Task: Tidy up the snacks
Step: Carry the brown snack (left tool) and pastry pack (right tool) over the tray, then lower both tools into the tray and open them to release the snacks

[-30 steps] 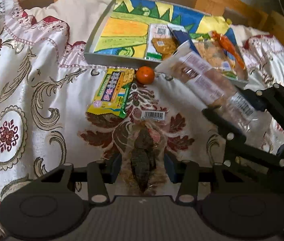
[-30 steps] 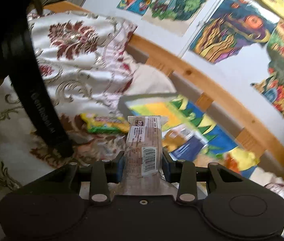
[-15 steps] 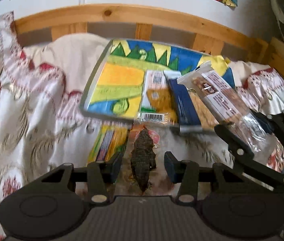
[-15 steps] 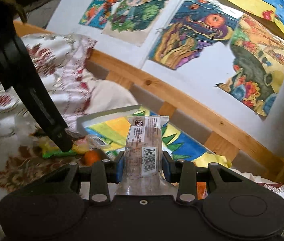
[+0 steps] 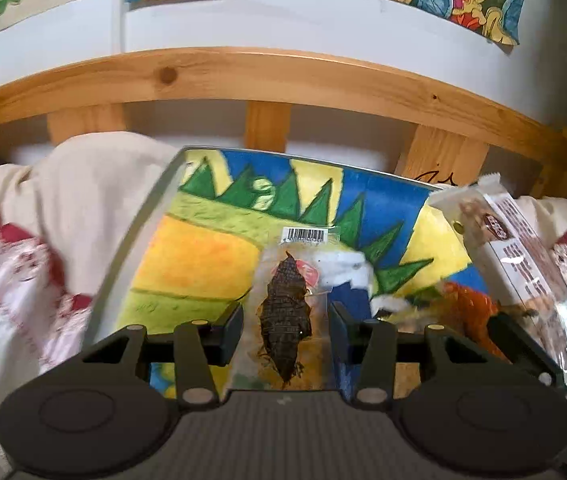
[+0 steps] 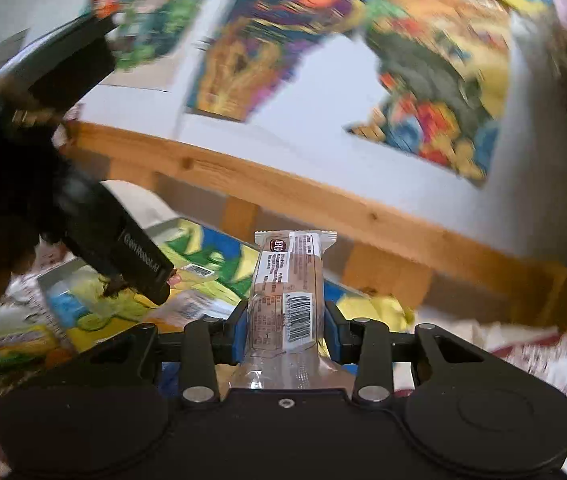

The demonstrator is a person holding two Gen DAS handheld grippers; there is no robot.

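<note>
The left tool (image 5: pixel 285 322) grips a clear packet of dark dried snack (image 5: pixel 285 312) above the painted tray (image 5: pixel 219 248) on the bed. The right tool (image 6: pixel 285 328) grips a long wrapped snack bar (image 6: pixel 289 292) over the tray's right side.

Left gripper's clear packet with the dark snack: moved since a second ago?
Yes. The clear packet, clamped in the left gripper, went from above the patterned bedspread to over the painted tray, toward the wooden headboard.
</note>
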